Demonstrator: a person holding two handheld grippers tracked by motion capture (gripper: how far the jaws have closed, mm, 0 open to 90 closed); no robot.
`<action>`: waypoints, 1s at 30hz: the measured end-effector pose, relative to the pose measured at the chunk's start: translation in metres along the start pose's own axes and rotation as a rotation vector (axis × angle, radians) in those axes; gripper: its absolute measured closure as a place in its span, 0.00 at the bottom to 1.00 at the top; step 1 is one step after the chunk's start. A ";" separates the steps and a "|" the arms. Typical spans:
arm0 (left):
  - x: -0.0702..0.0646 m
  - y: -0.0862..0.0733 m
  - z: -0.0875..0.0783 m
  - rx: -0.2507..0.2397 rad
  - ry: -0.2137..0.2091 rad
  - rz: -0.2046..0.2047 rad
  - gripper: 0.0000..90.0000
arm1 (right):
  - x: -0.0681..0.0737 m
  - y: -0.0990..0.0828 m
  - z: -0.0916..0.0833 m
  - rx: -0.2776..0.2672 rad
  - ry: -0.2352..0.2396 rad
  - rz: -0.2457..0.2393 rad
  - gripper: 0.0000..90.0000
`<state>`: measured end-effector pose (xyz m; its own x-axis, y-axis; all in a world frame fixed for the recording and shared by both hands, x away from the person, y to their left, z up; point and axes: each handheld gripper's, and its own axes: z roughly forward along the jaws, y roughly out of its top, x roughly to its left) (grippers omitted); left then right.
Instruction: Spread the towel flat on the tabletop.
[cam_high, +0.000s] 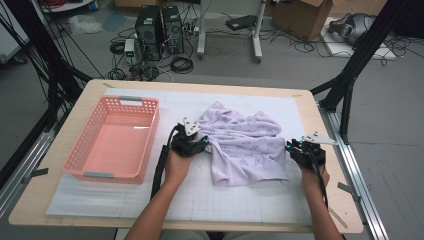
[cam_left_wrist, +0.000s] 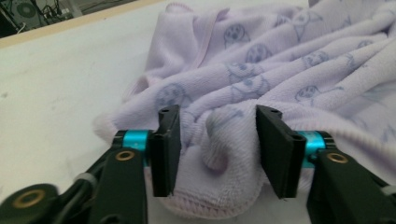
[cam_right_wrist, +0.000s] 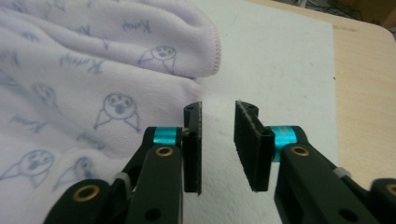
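Towel (cam_high: 245, 145) is the whole story here: a lilac one with little paw-face prints, lying rumpled on the white mat in the middle of the bench (cam_high: 60, 200), just right of the pink basket (cam_high: 115, 140). Looks like soft, light terry, totally floppy, so it'll sag and drag wherever it isn't pinched, and a shallow bite on one layer could slip out.

Left gripper (cam_left_wrist: 217, 140) sits at the towel's left edge with its jaws partway apart and a bunched fold of cloth between them; the pads don't seem to be pressing on it. Right gripper (cam_right_wrist: 218, 140) is at the right edge, jaws narrow but apart, with bare mat in the gap and the cloth just beside its left pad.

I'd go for the stitched hem (cam_right_wrist: 215, 44) or a corner, since that's thicker and should hold better than the middle.
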<state>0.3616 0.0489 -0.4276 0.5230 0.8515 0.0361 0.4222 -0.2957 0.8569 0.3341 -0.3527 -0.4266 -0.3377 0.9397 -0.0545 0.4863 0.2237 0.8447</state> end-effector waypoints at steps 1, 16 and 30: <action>0.002 -0.003 -0.005 -0.005 -0.004 -0.007 0.54 | -0.003 -0.002 -0.006 -0.010 -0.006 0.014 0.75; -0.042 -0.015 -0.034 -0.036 -0.330 -0.021 0.61 | -0.008 -0.020 -0.046 -0.065 0.091 0.075 0.74; -0.093 -0.021 -0.004 0.096 -0.278 0.226 0.80 | -0.003 -0.023 -0.041 -0.029 0.110 0.044 0.74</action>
<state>0.3008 -0.0223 -0.4466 0.7868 0.6136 0.0668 0.3335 -0.5137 0.7905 0.2910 -0.3717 -0.4237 -0.4039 0.9139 0.0408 0.4796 0.1736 0.8602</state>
